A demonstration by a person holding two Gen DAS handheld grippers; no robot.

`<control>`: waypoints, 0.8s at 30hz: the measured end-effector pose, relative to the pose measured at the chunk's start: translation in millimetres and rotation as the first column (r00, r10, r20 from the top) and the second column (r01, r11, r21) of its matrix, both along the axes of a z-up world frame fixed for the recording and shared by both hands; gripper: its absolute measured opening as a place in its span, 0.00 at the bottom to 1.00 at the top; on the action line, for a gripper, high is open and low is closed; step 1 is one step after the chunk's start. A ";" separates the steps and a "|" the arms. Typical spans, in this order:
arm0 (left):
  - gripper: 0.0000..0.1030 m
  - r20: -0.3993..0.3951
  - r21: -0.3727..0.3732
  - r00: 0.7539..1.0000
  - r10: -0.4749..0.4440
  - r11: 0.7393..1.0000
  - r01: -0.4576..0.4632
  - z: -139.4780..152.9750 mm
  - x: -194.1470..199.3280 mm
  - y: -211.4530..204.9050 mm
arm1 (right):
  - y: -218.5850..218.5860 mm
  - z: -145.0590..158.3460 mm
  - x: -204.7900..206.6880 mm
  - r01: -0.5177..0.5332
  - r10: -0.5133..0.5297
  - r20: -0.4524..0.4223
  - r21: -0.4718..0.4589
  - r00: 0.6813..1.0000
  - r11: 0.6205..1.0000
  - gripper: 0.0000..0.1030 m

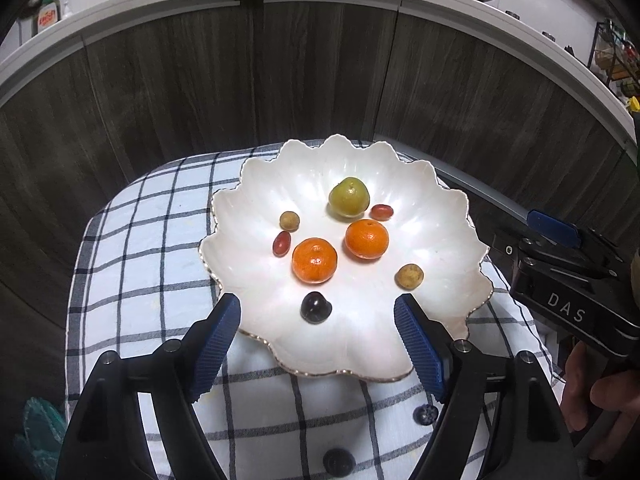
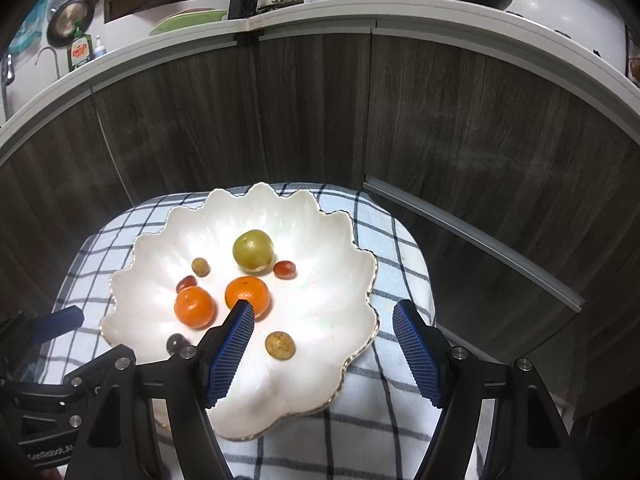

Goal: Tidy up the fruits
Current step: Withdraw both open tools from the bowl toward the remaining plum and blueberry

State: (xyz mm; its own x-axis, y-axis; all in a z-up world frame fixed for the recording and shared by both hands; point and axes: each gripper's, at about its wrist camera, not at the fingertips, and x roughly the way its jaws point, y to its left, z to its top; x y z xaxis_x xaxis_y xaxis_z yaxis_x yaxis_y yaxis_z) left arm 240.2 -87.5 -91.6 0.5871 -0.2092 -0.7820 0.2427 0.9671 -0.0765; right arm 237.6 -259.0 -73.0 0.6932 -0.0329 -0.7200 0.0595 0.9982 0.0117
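A white scalloped plate (image 1: 432,208) (image 2: 328,240) holds two mandarins (image 1: 314,260) (image 1: 367,239), a green fruit (image 1: 349,197), two red grapes (image 1: 281,243), two tan longans (image 1: 409,276) and a dark grape (image 1: 316,307). My left gripper (image 1: 318,312) is open above the plate's near edge, the dark grape lying free between its blue pads. My right gripper (image 2: 324,320) is open over the plate's right side, nothing held; a longan (image 2: 280,345) lies below it, and its left pad overlaps a mandarin (image 2: 247,294).
The plate rests on a blue-checked cloth (image 1: 132,248) over a small surface. Two dark grapes (image 1: 425,415) (image 1: 338,462) lie on the cloth near the left gripper's base. Dark wood cabinet fronts (image 1: 200,92) and a white counter (image 2: 304,12) stand behind. A hand (image 1: 600,396) holds the right gripper.
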 end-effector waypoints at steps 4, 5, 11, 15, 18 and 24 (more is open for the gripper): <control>0.77 0.012 0.003 1.000 0.007 1.000 -0.007 5.2 -6.7 2.9 | 2.5 4.3 -8.1 -0.005 0.005 0.009 0.000 1.000 1.000 0.71; 0.77 0.014 0.003 1.000 0.009 1.000 -0.009 6.2 -8.3 3.8 | 3.4 5.8 -10.5 -0.006 0.006 0.012 -0.001 1.000 1.000 0.70; 0.77 0.026 0.006 0.999 0.022 1.000 -0.022 10.0 -19.0 8.5 | 7.1 10.6 -23.1 -0.014 0.014 0.026 -0.007 1.000 1.000 0.71; 0.77 0.030 0.007 0.999 0.033 0.999 -0.033 10.3 -25.7 11.6 | 9.1 10.9 -30.8 -0.019 0.019 0.027 -0.008 0.999 1.000 0.71; 0.77 0.028 0.008 0.999 0.040 0.999 -0.040 8.6 -30.2 13.6 | 11.3 10.3 -36.6 -0.021 0.021 0.026 -0.008 0.999 1.000 0.71; 0.77 0.028 0.011 0.998 0.055 0.998 -0.055 4.4 -41.4 16.9 | 15.6 7.6 -48.6 -0.030 0.030 0.021 -0.010 0.999 0.999 0.71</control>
